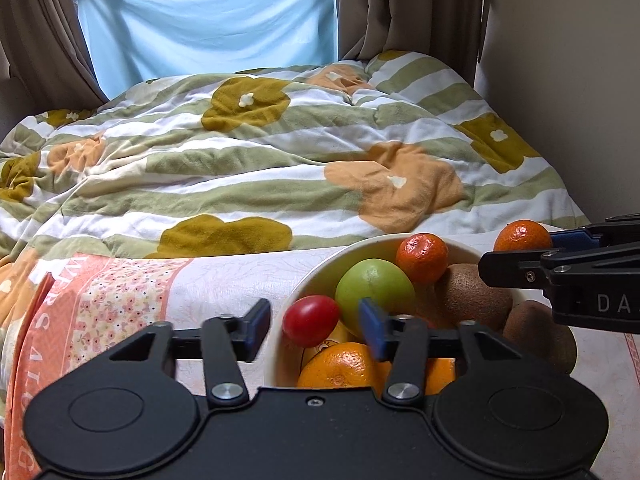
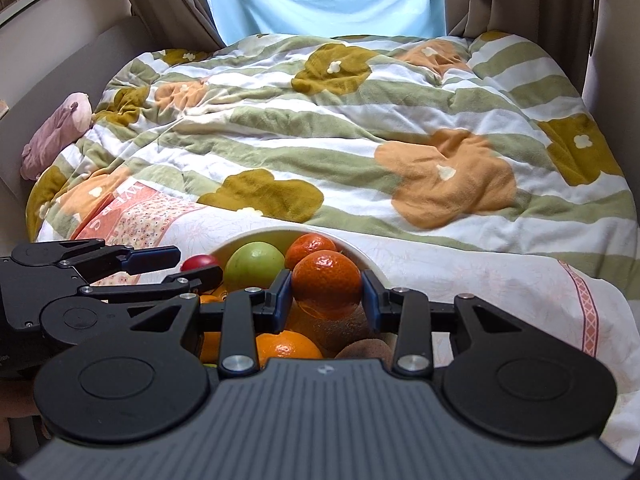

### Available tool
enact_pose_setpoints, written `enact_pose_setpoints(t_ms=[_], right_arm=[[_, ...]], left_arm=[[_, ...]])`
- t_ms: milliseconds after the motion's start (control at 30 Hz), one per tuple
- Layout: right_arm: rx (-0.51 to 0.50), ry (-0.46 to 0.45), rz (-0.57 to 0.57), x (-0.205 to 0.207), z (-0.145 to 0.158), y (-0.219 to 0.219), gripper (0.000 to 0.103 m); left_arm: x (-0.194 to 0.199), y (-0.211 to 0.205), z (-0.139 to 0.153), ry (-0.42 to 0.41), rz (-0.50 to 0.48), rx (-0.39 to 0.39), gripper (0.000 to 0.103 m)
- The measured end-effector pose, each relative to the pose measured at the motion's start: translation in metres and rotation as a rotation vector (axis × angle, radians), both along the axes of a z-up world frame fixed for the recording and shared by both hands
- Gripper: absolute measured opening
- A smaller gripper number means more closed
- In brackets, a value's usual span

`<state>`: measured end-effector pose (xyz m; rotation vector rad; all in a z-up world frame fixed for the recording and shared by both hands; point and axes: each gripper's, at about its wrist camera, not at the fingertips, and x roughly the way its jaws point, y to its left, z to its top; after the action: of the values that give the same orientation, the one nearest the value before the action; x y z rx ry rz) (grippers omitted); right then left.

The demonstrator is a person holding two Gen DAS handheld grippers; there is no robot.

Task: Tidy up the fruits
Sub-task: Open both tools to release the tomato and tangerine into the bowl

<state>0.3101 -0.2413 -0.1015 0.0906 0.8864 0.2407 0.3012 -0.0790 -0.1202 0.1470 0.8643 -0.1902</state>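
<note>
My right gripper [image 2: 326, 294] is clamped on a mandarin [image 2: 326, 282] over the white bowl [image 2: 240, 242]. Left gripper [image 1: 314, 326] is spread wide, red tomato [image 1: 311, 320] loose between its fingers at the bowl's left rim.

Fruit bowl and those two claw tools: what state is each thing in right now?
Bowl: nearly full of fruit.
Left gripper: jaws open, small red fruit between them, unpressed.
Right gripper: jaws shut on a mandarin, above the bowl.
Quilt: rumpled.
</note>
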Motion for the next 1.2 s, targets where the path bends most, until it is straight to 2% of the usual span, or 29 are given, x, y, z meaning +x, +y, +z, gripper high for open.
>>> enact_pose_setpoints(t_ms=[67,167,300,633,1033,1067,1133,1167,1200], right_arm=[[0.001,0.000,-0.001,0.000,0.000,0.000,0.051],[0.000,-0.002,-0.002,0.001,0.000,0.000,0.051],[0.006,-0.006,-0.001,0.003,0.001,-0.003,0.051],[0.018,-0.003,0.056,0.006,0.007,0.013,0.051],[-0.002,0.017,0.104,0.013,-0.015,0.027,0.054],[0.001,0.010,0.108,0.013,-0.015,0.027,0.057],[0.015,0.005,0.115,0.010,-0.014,0.028,0.074],[0.019,0.002,0.110,0.009,-0.013,0.027,0.093],[0.027,-0.001,0.110,0.008,-0.012,0.026,0.103]], left_arm=[[-0.003,0.000,0.004,-0.029,0.008,-0.003,0.088],[-0.008,0.002,0.009,-0.029,0.010,-0.008,0.088],[-0.018,0.007,0.018,-0.037,0.020,-0.002,0.095],[-0.046,0.025,0.037,-0.053,0.058,-0.007,0.096],[-0.064,0.034,0.042,-0.070,0.088,0.015,0.096],[-0.065,0.034,0.042,-0.072,0.089,0.016,0.096],[-0.067,0.033,0.043,-0.075,0.091,0.016,0.096],[-0.069,0.033,0.043,-0.076,0.091,0.017,0.096],[-0.070,0.033,0.043,-0.076,0.091,0.020,0.096]])
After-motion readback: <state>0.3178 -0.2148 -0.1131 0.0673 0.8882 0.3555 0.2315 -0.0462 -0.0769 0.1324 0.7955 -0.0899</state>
